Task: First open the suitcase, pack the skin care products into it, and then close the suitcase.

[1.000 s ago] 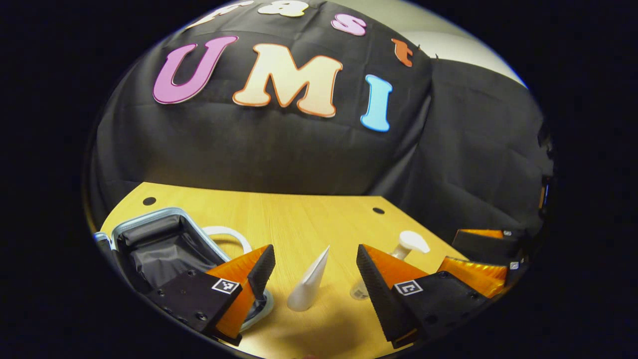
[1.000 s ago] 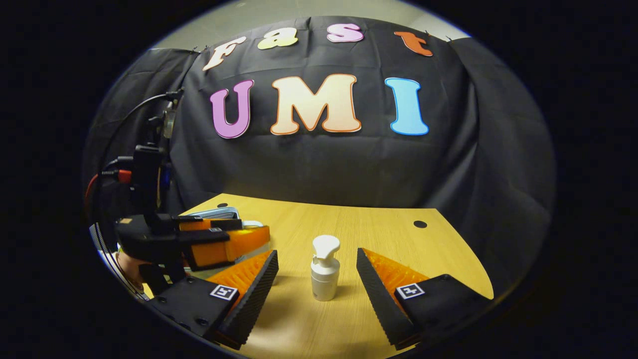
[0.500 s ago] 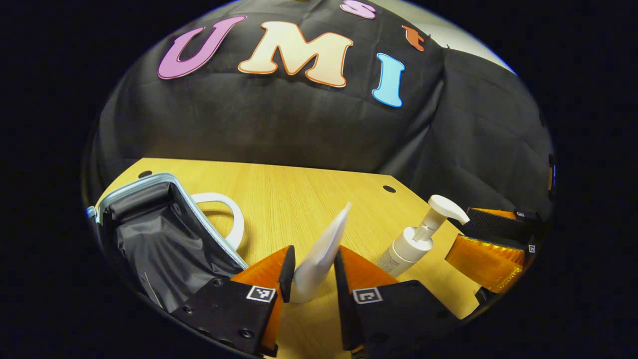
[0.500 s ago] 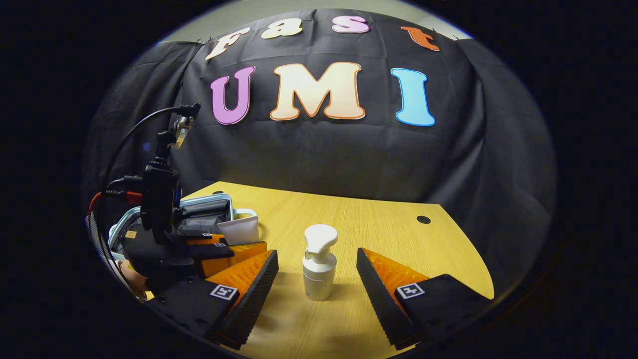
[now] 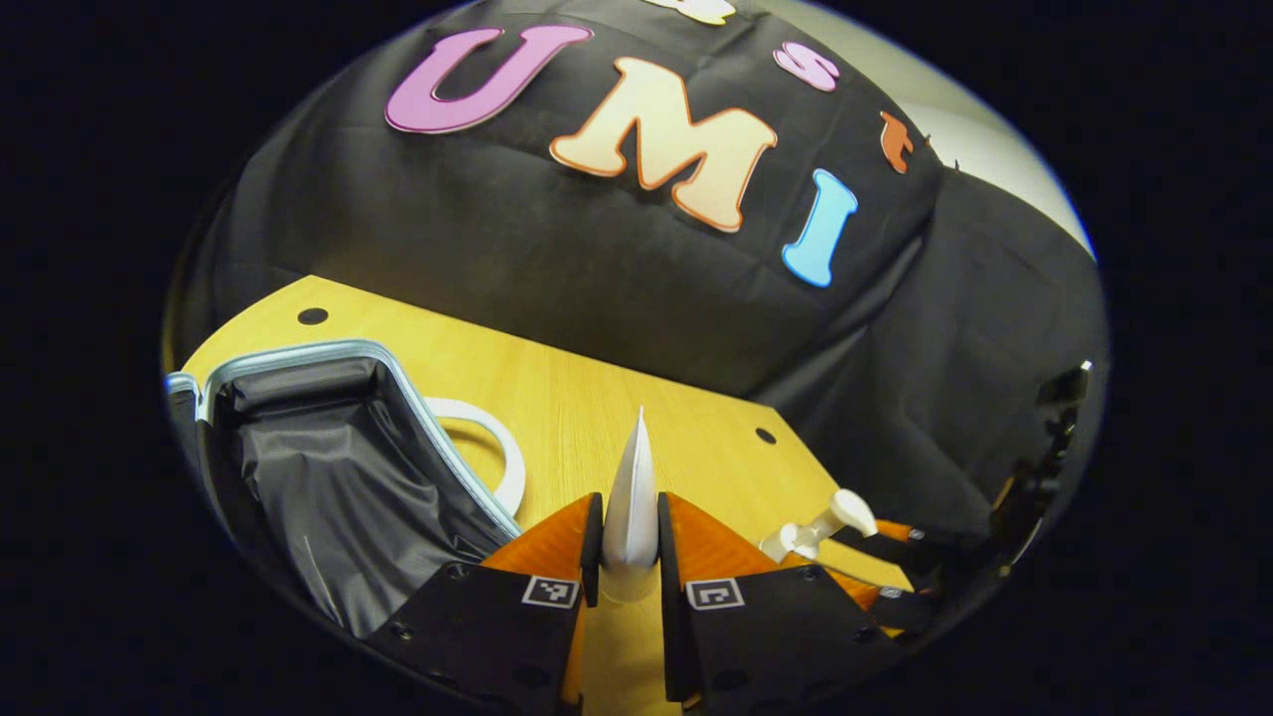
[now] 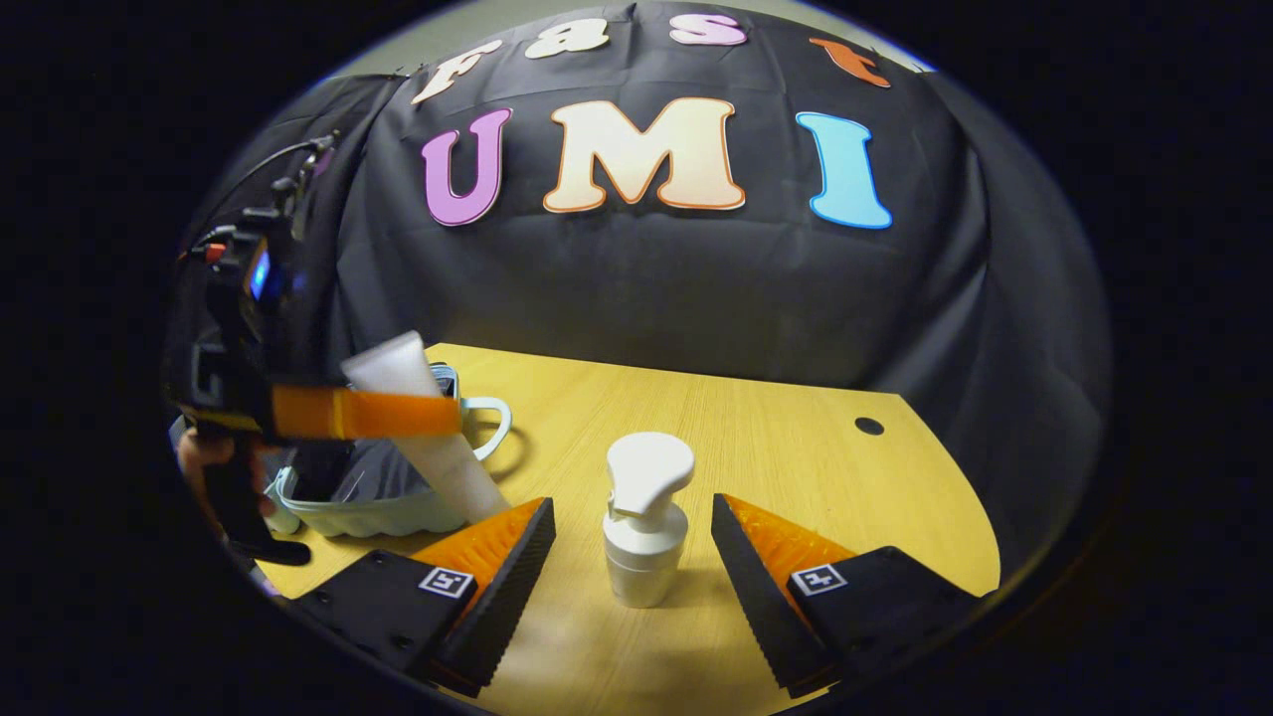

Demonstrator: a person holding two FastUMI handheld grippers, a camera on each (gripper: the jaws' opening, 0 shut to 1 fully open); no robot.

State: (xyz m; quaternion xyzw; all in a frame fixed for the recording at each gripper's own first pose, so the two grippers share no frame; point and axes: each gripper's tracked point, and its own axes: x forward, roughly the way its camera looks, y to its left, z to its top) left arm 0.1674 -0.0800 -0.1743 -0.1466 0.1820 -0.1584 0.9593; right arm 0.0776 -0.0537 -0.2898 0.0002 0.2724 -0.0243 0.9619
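Bare table lies open behind the pump bottle, which stands between the right claw's spread fingers.

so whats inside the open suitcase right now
The open suitcase shows dark lining with no product lying on the visible part; its near corner is hidden behind the left gripper, which holds the white tube.

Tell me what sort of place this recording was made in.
Probably a staged recording booth, not a home: black cloth wall behind a bare wooden table, with only an open suitcase, a tube and a pump bottle as props.
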